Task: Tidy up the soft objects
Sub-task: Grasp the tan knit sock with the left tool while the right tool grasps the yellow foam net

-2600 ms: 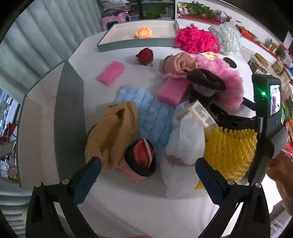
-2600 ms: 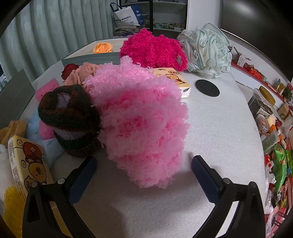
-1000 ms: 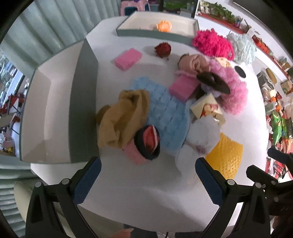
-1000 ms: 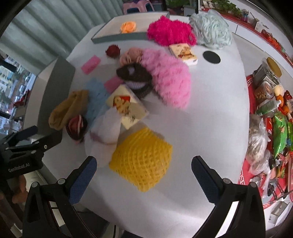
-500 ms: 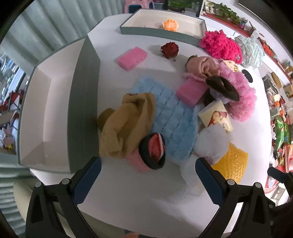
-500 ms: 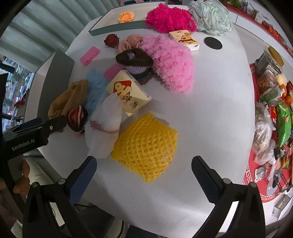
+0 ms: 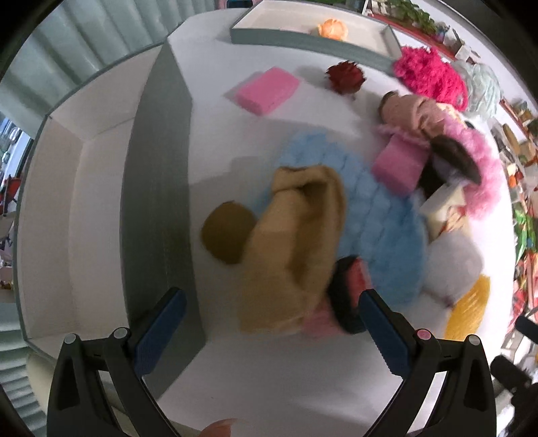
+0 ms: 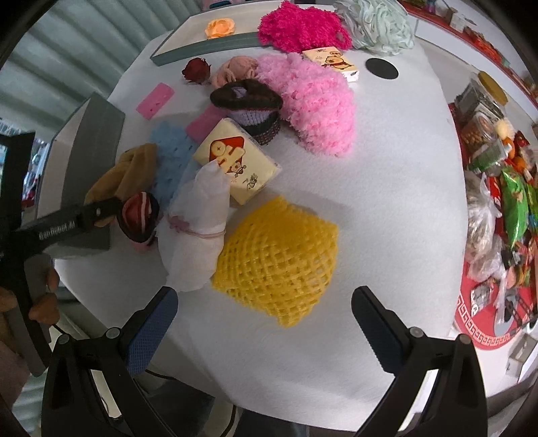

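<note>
Both claws are held spread and empty: left gripper (image 7: 269,322) above the crumpled tan cloth (image 7: 296,248) (blurred), right gripper (image 8: 264,316) above the yellow foam net (image 8: 279,259).

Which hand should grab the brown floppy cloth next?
Probably the left. The left gripper hangs open right over the brown cloth, beside the gray bin. The right gripper is open over the yellow net, farther away.

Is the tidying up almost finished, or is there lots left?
Lots left. Only the orange flower sits in the far tray. The near tray holds nothing that shows. Both grippers, left and right, are open and hold nothing. The brown cloth, yellow net, pink fluff and other things lie on the table.
</note>
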A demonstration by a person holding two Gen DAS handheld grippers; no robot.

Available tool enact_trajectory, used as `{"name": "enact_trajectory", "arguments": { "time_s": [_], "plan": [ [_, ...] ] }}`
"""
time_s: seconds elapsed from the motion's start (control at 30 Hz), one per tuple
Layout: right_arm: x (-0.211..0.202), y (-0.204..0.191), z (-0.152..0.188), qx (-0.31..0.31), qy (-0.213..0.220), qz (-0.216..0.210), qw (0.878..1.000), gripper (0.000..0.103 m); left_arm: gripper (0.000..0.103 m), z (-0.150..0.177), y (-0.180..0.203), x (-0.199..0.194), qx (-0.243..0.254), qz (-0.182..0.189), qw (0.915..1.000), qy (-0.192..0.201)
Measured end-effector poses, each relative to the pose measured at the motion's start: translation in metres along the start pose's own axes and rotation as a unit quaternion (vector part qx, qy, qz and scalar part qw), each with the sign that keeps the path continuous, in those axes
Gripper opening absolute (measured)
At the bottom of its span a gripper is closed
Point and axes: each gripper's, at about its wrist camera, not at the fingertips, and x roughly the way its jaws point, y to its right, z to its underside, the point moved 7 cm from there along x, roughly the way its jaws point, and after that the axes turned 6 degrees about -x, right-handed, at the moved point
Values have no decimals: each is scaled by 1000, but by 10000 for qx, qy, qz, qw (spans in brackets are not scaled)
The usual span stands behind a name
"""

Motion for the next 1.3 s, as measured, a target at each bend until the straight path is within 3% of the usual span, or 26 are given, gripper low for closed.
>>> {"name": "enact_trajectory", "arguments": {
  "time_s": [0.17, 0.33, 0.5, 0.6, 0.63, 0.7, 0.73, 0.8, 0.83, 0.87, 0.93, 1.07, 1.3],
  "plan": [
    [4, -21, 9, 142, -16, 60, 9999, 103, 103, 1, -29, 0, 124, 6, 9999, -12],
    [6, -46, 20, 327, -58, 80, 9994, 103, 103, 9, -29, -16, 400, 102, 9991, -3],
    [-6, -61, 25, 609, 77, -28, 9981, 103, 103, 26, -17, -34, 514, 635, 9960, -348],
    [-24, -64, 22, 744, 340, -77, 9966, 103, 103, 19, -13, -78, 701, 852, 9931, 387],
    [-34, -63, 20, 882, 512, -222, 9945, 103, 103, 16, -12, -102, 799, 982, 9886, 821],
    [-51, -62, 17, 1073, 759, -337, 9908, 103, 103, 13, -9, -122, 953, 1180, 9819, 1136],
    [-59, -61, 15, 1159, 857, -345, 9890, 103, 103, 16, -6, -124, 1104, 1278, 9802, 1031],
    [-69, -61, 10, 1295, 855, -436, 9869, 103, 103, 30, 1, -106, 1533, 1384, 9784, -1],
    [-72, -62, 12, 1408, 711, -554, 9859, 103, 103, 37, 2, -96, 1544, 1354, 9775, -478],
    [-73, -63, 13, 1477, 632, -669, 9847, 103, 103, 40, -2, -91, 1381, 1308, 9796, -643],
    [-79, -63, 17, 1639, 584, -786, 9816, 103, 103, 36, -10, -91, 1157, 1162, 9844, -644],
    [-88, -54, 25, 1698, 471, -91, 9843, 103, 103, 20, -18, -104, 864, 1193, 9875, -555],
    [-95, -43, 16, 1661, 321, 74, 9855, 103, 103, 13, -27, -84, 470, 998, 9902, -859]
  ]
}}
